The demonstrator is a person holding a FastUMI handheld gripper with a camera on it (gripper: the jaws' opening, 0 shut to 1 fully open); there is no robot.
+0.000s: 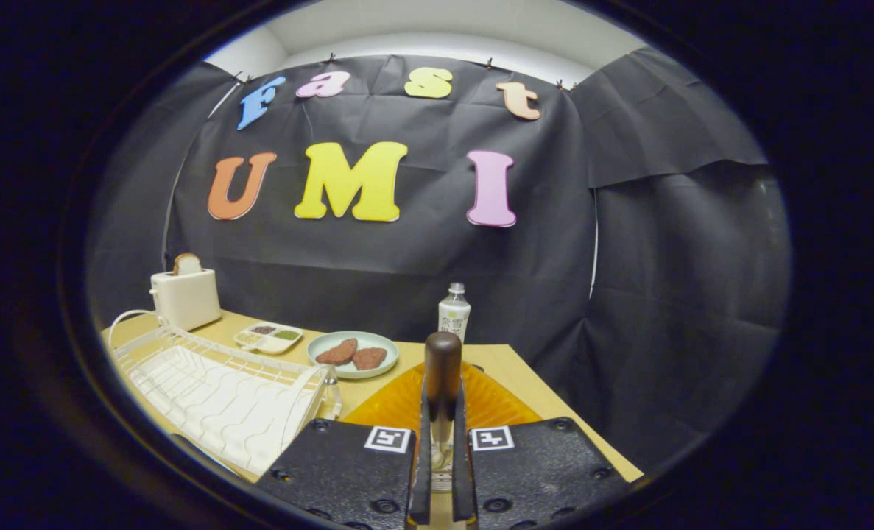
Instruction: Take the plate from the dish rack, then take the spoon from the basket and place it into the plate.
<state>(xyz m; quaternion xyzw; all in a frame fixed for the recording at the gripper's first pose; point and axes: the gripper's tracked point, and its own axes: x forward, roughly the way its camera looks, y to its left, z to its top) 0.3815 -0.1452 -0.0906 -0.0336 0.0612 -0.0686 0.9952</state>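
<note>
**Materials and finishes in the gripper view**

Spoon (pixel 442 368), clamped between the gripper (pixel 442 449) fingers, is showing a dark, smooth, glossy handle, wood or plastic unclear. Plate (pixel 407 401) beneath is looking like ribbed translucent amber plastic or glass, shiny. Dish rack (pixel 216 390) is showing white coated wire, slight sheen. Table (pixel 525 375) is reading as matt pale wood. Toaster (pixel 185 298) is looking like smooth white plastic. Round dish (pixel 353 353) is appearing glazed, glossy. Bottle (pixel 454 313) is clear plastic with a paper-like label.

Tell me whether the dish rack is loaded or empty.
Empty: the dish rack has bare slots. The tool is shut on the spoon over the orange plate.
</note>
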